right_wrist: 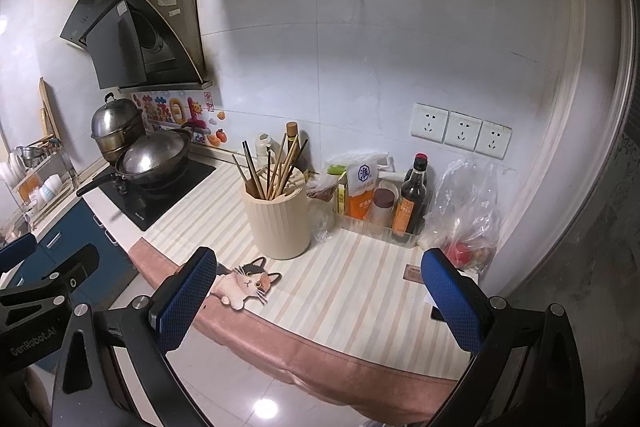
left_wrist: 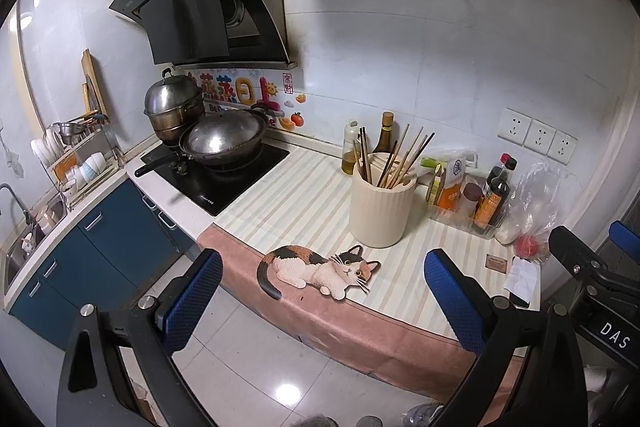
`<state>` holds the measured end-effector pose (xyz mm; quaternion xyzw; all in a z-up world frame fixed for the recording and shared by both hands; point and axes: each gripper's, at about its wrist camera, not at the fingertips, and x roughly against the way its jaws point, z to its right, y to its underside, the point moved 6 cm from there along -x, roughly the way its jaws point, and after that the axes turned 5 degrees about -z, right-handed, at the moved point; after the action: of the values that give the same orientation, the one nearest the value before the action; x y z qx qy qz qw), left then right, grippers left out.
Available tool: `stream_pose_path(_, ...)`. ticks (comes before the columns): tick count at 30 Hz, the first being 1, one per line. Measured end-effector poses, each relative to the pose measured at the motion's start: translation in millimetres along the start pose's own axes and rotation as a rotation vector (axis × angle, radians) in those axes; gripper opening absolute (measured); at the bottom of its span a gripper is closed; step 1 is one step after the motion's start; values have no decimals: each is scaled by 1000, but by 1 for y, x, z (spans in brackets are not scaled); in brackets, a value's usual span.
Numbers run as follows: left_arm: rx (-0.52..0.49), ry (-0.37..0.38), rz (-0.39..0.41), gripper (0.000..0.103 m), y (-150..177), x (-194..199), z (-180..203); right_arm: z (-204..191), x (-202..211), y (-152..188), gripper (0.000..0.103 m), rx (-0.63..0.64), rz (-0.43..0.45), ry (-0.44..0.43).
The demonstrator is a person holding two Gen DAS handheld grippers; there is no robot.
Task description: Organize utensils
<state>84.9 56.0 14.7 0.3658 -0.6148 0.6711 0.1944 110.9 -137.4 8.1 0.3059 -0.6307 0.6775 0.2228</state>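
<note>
A cream ribbed utensil holder (left_wrist: pixel 382 211) stands on the striped counter mat (left_wrist: pixel 296 203) and holds several wooden chopsticks (left_wrist: pixel 400 157). It also shows in the right wrist view (right_wrist: pixel 278 223) with its chopsticks (right_wrist: pixel 272 167). My left gripper (left_wrist: pixel 322 267) is open and empty, held off the counter's front edge, short of the holder. My right gripper (right_wrist: pixel 318 267) is open and empty, also in front of the counter. The right gripper's body shows at the right of the left wrist view (left_wrist: pixel 592 267).
A wok (left_wrist: pixel 224 141) and a steel steamer pot (left_wrist: pixel 172 107) sit on the black cooktop (left_wrist: pixel 224 179) at left. Sauce bottles (left_wrist: pixel 494 193) in a clear tray, a plastic bag (left_wrist: pixel 536 211) and a cat-shaped mat (left_wrist: pixel 320 267) are on the counter. A dish rack (left_wrist: pixel 76 159) stands far left.
</note>
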Motion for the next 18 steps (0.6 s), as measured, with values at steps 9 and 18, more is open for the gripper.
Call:
stream_pose_path(9, -2, 8, 1, 103, -1, 2, 1, 1, 0, 0, 103, 2, 1, 2)
stream_pose_path(18, -6, 6, 3, 103, -1, 3, 1, 1, 1, 1, 103, 0, 0, 0)
